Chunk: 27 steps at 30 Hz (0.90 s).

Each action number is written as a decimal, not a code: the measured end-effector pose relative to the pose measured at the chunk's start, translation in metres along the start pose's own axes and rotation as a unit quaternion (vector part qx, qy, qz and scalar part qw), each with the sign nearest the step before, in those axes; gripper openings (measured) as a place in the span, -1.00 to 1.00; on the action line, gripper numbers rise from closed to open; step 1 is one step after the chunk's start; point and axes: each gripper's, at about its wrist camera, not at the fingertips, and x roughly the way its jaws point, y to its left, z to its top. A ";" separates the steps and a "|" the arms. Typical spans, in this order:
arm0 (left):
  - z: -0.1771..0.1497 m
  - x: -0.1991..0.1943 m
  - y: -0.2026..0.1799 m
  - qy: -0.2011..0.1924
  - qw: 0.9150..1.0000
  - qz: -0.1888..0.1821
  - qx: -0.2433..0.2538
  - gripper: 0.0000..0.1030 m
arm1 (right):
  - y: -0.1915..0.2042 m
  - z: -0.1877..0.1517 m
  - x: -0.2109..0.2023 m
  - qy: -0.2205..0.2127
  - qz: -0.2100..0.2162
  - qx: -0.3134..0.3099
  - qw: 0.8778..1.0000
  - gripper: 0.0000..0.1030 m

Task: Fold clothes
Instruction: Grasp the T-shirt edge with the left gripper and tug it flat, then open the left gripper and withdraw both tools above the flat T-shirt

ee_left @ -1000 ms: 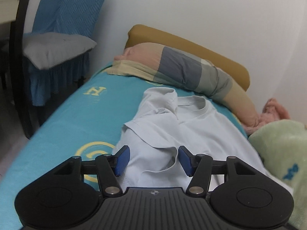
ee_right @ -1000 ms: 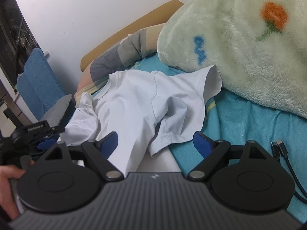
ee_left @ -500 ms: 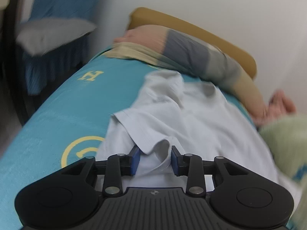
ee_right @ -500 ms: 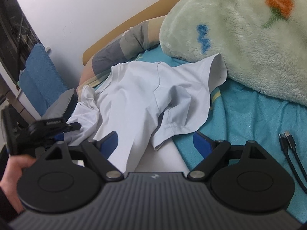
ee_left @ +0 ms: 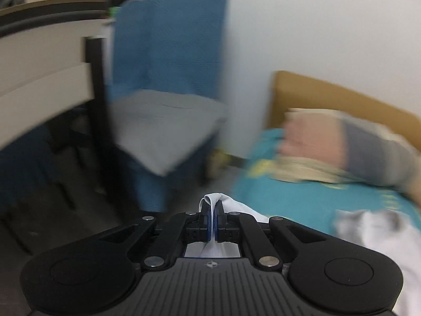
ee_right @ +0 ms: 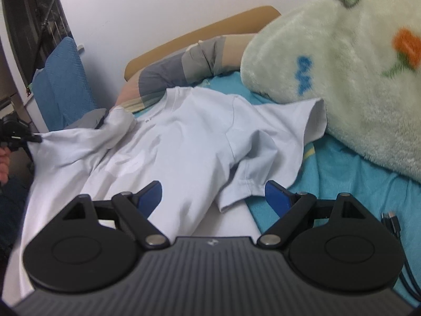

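Observation:
A pale white T-shirt (ee_right: 184,144) lies spread on the teal bed sheet (ee_right: 350,173). My left gripper (ee_left: 213,214) is shut on the shirt's left sleeve (ee_left: 218,200) and holds it out past the bed's edge; it shows at the far left of the right wrist view (ee_right: 31,139), with the sleeve stretched taut. My right gripper (ee_right: 213,197) is open and empty, hovering over the shirt's lower part beside the right sleeve (ee_right: 250,187). The left wrist view is blurred by motion.
A fluffy green blanket (ee_right: 355,73) lies on the bed at the right, against the shirt's right sleeve. A long patchwork pillow (ee_right: 189,63) lies along the headboard. A blue-covered chair (ee_left: 168,100) stands beside the bed. A black cable (ee_right: 394,226) lies at the right.
My left gripper closed on the left sleeve and pulled it out to the left, off the bed's edge. My right gripper stayed open over the shirt.

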 end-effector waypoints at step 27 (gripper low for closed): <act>-0.098 -0.239 -0.047 -0.015 0.991 -0.128 0.020 0.61 | 0.018 0.009 -0.029 -0.034 0.004 -0.064 0.997 0.68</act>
